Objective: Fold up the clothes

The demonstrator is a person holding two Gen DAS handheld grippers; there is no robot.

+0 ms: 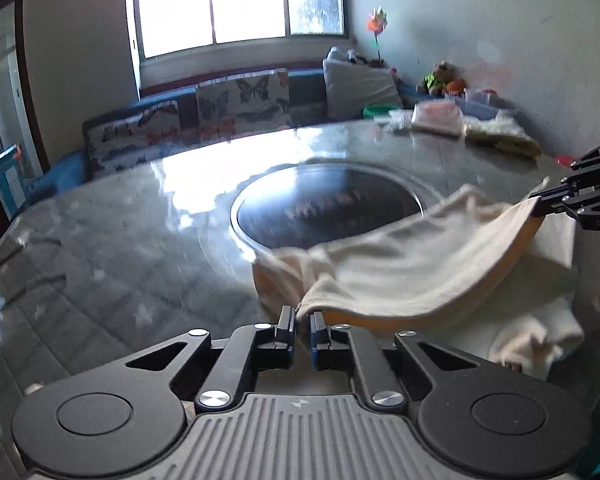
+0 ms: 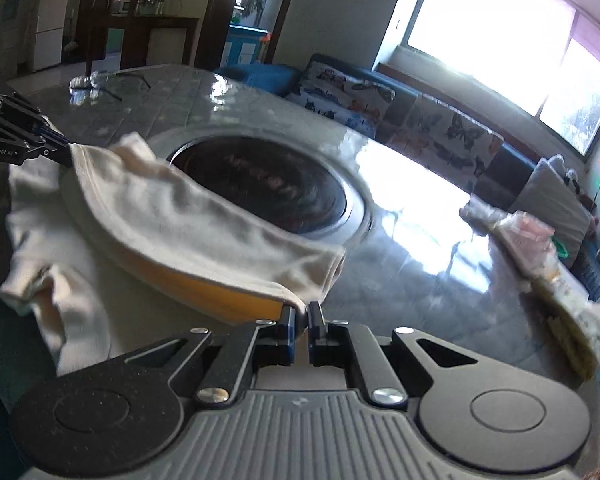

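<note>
Both claws are pinched nearly shut on one cream garment (image 1: 412,264) with an orange inner layer. The left claw (image 1: 302,322) nips a hem corner at lower centre of its own view; the right claw (image 2: 300,314) nips the opposite corner. The cloth sags between them just above the glossy grey worktop (image 1: 120,240), in front of the dark round inset (image 1: 328,204), with more of it lying crumpled below.

Containers: at upper right of the left view a green tub (image 1: 378,111) and a clear lidded box (image 1: 478,104) stand at the worktop's far edge; their contents cannot be made out.

Writing: "GenRobot.AI" shows on the left claw's arm at mid left of the right view; the left view gives only "DAS" on the right claw.

Only the right view shows a white fridge (image 2: 52,20) at upper left
</note>
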